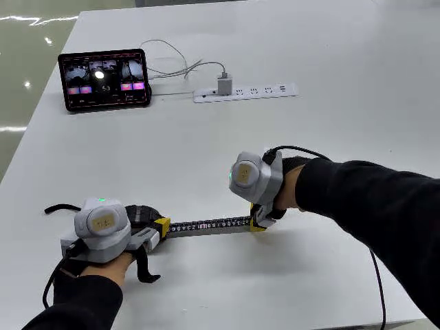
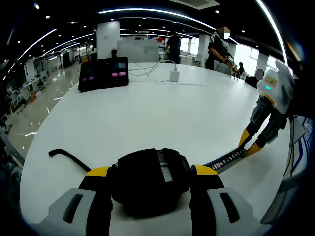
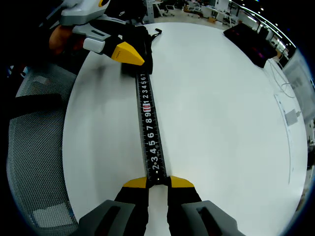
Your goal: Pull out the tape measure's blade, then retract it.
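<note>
A black tape measure case (image 2: 150,179) sits clamped between the yellow-tipped fingers of my left gripper (image 2: 151,173), at the table's near left (image 1: 141,218). Its wrist strap (image 2: 66,156) trails off to the left. The blade (image 1: 210,225), printed with numbers, runs out flat along the table to my right gripper (image 1: 258,223). In the right gripper view the blade (image 3: 149,132) stretches from the case (image 3: 135,46) down to my right gripper (image 3: 158,183), which is shut on the blade's end. The left gripper view shows the right gripper (image 2: 250,144) holding the blade's end (image 2: 227,161).
A tablet (image 1: 105,79) with a lit screen stands at the back left of the white table (image 1: 289,151). A white power strip (image 1: 245,91) with a charger and cables lies behind the middle. A mesh chair (image 3: 34,147) is beside the near edge. People stand far off (image 2: 216,46).
</note>
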Action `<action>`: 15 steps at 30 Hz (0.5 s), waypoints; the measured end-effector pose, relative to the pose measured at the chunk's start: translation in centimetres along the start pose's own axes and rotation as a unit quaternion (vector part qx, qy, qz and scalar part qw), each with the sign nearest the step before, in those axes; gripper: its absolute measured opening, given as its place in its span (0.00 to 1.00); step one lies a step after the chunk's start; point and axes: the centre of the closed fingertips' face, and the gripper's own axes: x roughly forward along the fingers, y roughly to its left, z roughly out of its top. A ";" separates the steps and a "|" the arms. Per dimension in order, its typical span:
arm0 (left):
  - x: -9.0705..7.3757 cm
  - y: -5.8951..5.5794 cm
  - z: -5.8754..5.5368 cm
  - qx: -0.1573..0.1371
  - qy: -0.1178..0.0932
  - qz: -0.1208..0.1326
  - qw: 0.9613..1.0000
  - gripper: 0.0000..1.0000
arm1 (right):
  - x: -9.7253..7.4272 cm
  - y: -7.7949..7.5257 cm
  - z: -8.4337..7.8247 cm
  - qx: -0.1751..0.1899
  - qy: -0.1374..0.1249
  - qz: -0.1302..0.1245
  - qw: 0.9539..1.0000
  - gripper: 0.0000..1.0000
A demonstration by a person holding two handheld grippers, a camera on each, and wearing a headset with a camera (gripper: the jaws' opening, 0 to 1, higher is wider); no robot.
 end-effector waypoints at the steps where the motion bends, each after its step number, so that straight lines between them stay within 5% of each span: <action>1: 0.0 0.0 0.0 0.000 0.000 0.000 1.000 0.59 | 0.0 0.0 0.0 0.000 0.000 0.000 1.000 0.09; 15: -0.1 -0.1 0.0 -0.001 0.001 0.001 1.000 0.59 | 0.1 0.1 0.4 -0.006 -0.003 0.002 1.000 0.09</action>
